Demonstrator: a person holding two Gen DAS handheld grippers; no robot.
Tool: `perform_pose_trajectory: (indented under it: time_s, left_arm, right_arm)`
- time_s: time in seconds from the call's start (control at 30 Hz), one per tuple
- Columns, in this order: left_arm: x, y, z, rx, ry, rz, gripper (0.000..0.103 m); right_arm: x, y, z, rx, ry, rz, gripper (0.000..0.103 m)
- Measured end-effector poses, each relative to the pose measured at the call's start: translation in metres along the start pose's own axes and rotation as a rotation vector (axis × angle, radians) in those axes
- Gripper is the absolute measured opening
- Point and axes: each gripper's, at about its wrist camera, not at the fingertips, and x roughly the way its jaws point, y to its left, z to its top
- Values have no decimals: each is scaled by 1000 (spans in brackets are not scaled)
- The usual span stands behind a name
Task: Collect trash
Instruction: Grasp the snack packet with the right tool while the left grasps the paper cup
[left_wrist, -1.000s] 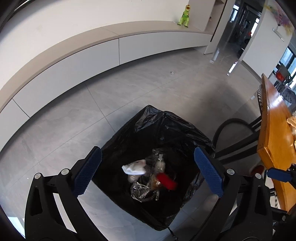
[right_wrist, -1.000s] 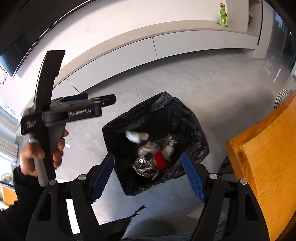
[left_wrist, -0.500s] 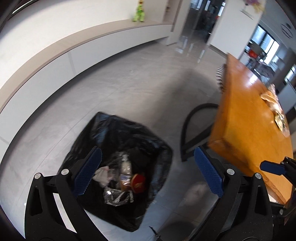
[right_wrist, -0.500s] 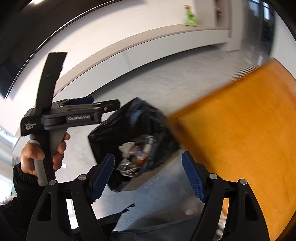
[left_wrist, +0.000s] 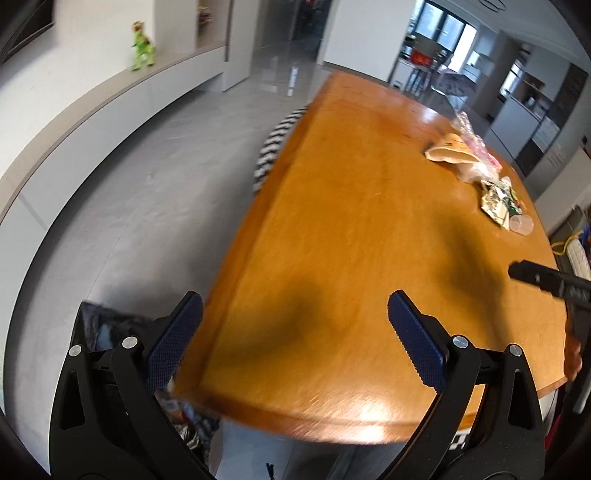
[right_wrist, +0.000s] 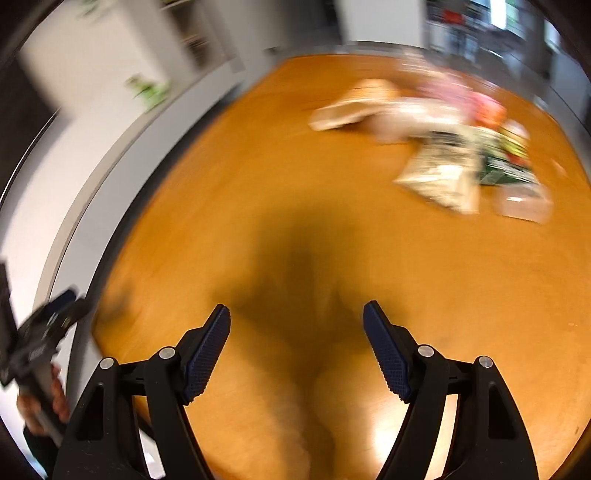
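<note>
A loose cluster of trash (left_wrist: 484, 173) lies at the upper right of the left wrist frame, a tan flattened wrapper, pinkish clear plastic, a crumpled printed packet and a clear cup lying close together, while the black trash bag (left_wrist: 107, 325) sits lower left.

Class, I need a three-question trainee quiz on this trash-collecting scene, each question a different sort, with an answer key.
1. True or false: the right claw holds a wrapper.
2. Where does the remaining litter lie? A) floor B) wooden table C) ledge
3. Fill in: beside the table's near corner, behind the left claw, sits a black trash ____.

Key: 1 false, both claws are open and empty; 2 B; 3 bag.
</note>
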Motion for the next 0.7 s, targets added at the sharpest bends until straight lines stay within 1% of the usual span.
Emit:
perform_pose_trajectory:
  time_s: [0.1,0.2,0.3,0.37,0.43,0.53,0.63,0.7]
  left_arm:
    - [15,-25,24,49,15,-28,97]
    - [34,-50,49,81,30,-62,97]
    - [52,-77,75,103,43,-111,97]
    - [65,-96,95,114,52,-139,97]
    - [77,-114,115,128,56,-164,97]
    - [96,-143,148,159,64,-191,97]
    - [119,-173,178,196,79,-212,97]
    - [134,-190,197,214,98,-207,97]
  right_arm:
    - [3,-46,18,105,-13,-30,75]
    - [12,-88,37,222,-19,-6,75]
    - [21,-116,49,303,-28,21,76]
    - [32,-122,60,340,-30,7,76]
    - [41,-126,70,344,-32,-20,76]
    - [55,-128,91,326,-29,-39,76]
    - [63,-124,102,301,-13,-47,76]
    - [67,-121,106,278,-8,-57,75]
